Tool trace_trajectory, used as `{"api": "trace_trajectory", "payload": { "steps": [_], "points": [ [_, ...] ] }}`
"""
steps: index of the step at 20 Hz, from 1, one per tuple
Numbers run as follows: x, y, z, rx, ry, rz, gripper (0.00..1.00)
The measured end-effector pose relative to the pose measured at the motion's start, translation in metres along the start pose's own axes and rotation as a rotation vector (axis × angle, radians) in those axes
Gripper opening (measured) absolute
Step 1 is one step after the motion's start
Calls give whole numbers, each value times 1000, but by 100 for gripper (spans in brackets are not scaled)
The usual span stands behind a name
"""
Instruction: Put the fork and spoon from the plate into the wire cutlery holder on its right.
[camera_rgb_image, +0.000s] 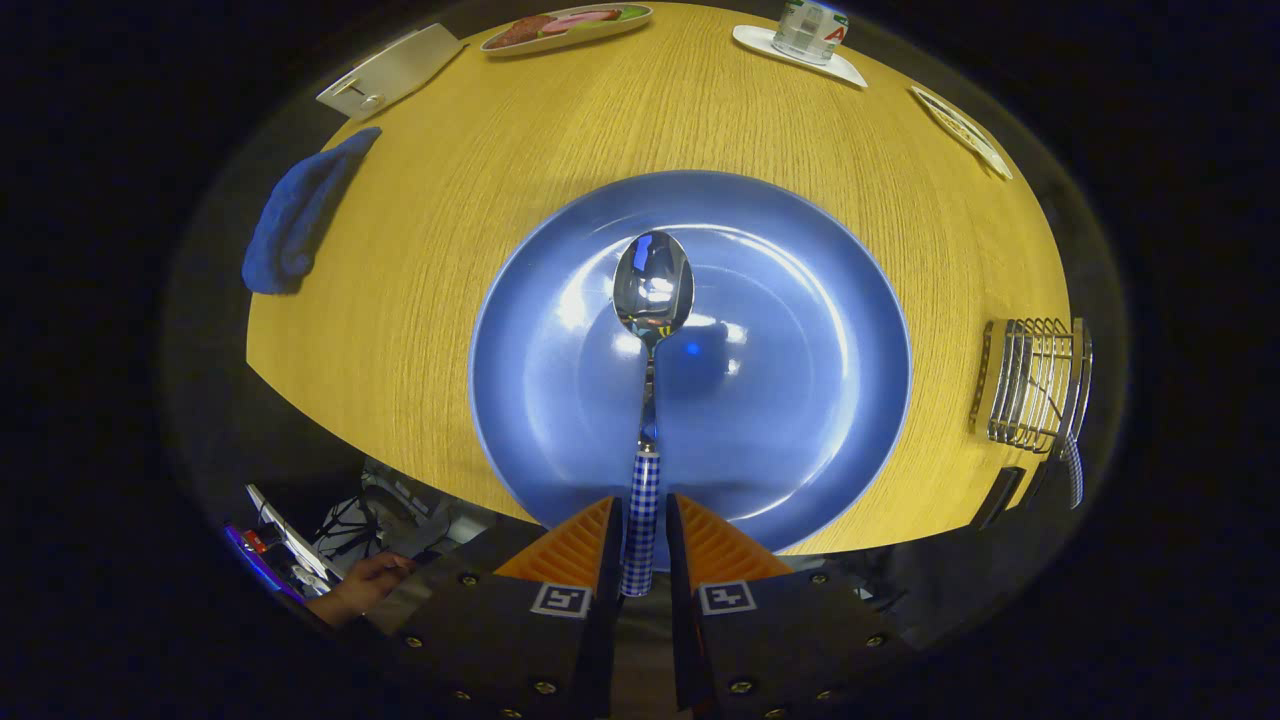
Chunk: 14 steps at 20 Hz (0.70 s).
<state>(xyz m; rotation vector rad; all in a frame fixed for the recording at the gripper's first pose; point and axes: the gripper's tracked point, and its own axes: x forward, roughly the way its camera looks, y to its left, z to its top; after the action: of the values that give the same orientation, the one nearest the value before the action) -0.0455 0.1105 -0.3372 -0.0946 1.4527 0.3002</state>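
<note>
My gripper (642, 505) is shut on the blue-and-white checked handle of a steel spoon (653, 285). The spoon points straight ahead from the fingers, bowl up, over the middle of a round blue plate (800, 400). Its shadow falls on the plate slightly to the right, so it seems lifted off the surface. The wire cutlery holder (1030, 380) stands on the wooden table to the right of the plate. A checked handle (1072, 470), apparently the fork's, sticks out at its near end.
On the round wooden table (450, 300), a blue cloth (300, 210) lies far left of the plate. At the far edge are a white card (390, 70), a food dish (565, 25), a can on a coaster (810, 30) and another card (960, 130). A hand (365, 590) shows below the near edge.
</note>
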Motion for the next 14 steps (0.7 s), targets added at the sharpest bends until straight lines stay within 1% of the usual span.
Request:
{"api": "trace_trajectory", "payload": {
  "steps": [3, 4, 6, 7, 8, 10, 14],
  "points": [
    [3, -1, 2, 5, -15, 2, 25],
    [2, 0, 3, -11, -12, 2, 12],
    [-1, -5, 5, -43, -27, -11, 12],
    [0, -10, 5, -79, -22, -33, 11],
    [-2, -14, 5, -119, -20, -40, 3],
    [-4, -20, 3, -165, -10, -37, 3],
    [-20, -35, -9, -171, 42, -15, 2]
  ]
}}
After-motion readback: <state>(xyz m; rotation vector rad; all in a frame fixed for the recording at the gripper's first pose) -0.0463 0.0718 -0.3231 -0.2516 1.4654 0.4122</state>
